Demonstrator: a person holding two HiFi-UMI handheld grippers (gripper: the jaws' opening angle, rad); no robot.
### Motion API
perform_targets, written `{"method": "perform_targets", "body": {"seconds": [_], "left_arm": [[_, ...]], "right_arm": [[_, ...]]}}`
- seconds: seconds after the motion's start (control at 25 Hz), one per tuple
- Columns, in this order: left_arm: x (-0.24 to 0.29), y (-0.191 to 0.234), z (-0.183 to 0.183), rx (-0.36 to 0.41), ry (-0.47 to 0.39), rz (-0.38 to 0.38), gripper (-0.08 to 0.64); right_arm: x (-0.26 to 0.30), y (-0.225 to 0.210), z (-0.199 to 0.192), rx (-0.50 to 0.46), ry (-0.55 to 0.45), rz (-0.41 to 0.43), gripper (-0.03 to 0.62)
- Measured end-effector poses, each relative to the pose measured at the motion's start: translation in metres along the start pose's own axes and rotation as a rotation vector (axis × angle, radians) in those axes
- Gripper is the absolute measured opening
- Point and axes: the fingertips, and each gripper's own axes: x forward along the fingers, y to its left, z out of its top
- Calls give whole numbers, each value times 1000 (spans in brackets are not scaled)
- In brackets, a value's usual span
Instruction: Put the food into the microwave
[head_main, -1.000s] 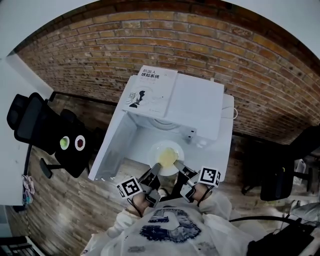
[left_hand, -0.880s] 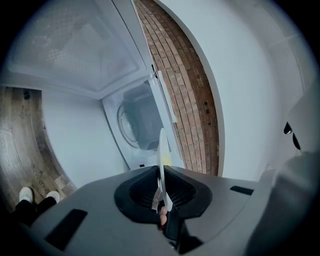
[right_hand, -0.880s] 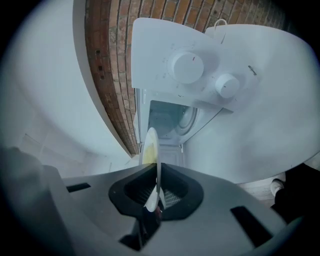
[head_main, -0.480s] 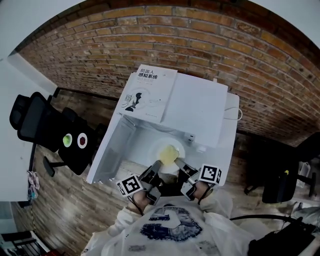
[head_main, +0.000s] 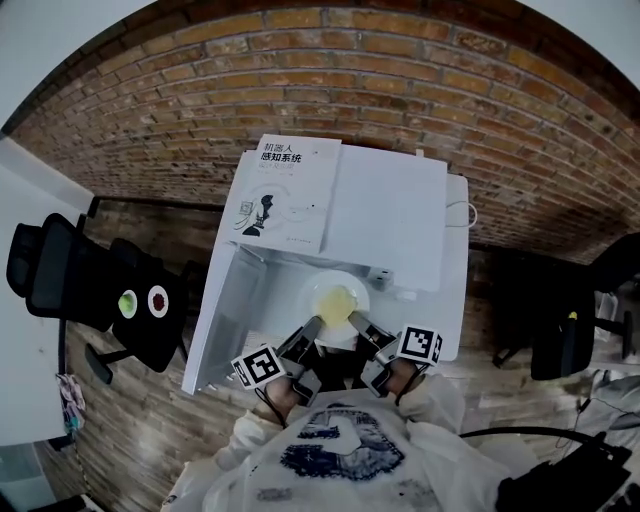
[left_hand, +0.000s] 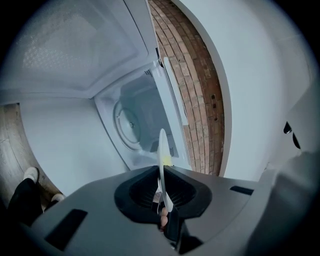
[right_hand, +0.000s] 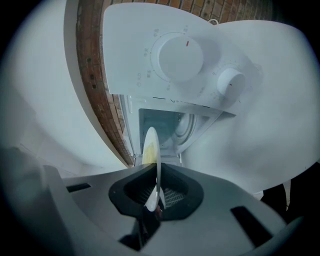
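Food (head_main: 338, 301), a pale yellow patch on a white plate (head_main: 316, 287), sat at the mouth of the microwave (head_main: 400, 215). It was about over the front edge of the cavity and not fully in. Door (head_main: 226, 305) was swung wide open on the left side. A book (head_main: 285, 195) lay on the microwave's top, out of the way.

Left gripper (head_main: 311, 330) was clamped on the plate's near-left rim and right gripper (head_main: 358, 322) on the near-right rim. Both gripper views showed the rim edge-on, pinched between closed jaws. I couldn't tell whether the plate's underside was touching the cavity floor or hanging just above it.

My read was that this was the insertion step, partway done. The turntable (left_hand: 127, 121) showed deeper in, and the plate wasn't centred over it yet.

To do it well:
- Both grips were on the near rim, so the far edge hung unsupported. The plate needed to stay level or the food would slide.
- The two grippers had to move together, straight in. An uneven push would twist the rim in the jaws.
- The right gripper had to stay off the side with the knobs (right_hand: 180, 56), and the left off the door-side wall.
- The plate should go down onto the turntable before either gripper let go. Both should then release and back straight out, without dragging the rim.

Main risk looked like tilt, or a drop from releasing early.
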Motion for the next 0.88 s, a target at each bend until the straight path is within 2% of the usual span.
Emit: {"method": "perform_targets", "body": {"seconds": [0.36,0.6,0.68,0.8,0.88], "left_arm": [[-1,9,19,-14,126,-70,40],[0,18,28,-32,191,-98,40],[1,17,30,-66,199,-124,38],[6,3,29,-183,195,-206,37],[9,4,30,-196,199,-220,34]], "right_arm": [[16,4,-10,23,-136,-24,28],[23,2,-12,0,-210,-48,28],[24,3,-13,30,-240,-51,28],[25,1,-13,49,-276,-49,29],[26,-3,-12,52,-292,-54,29]]}}
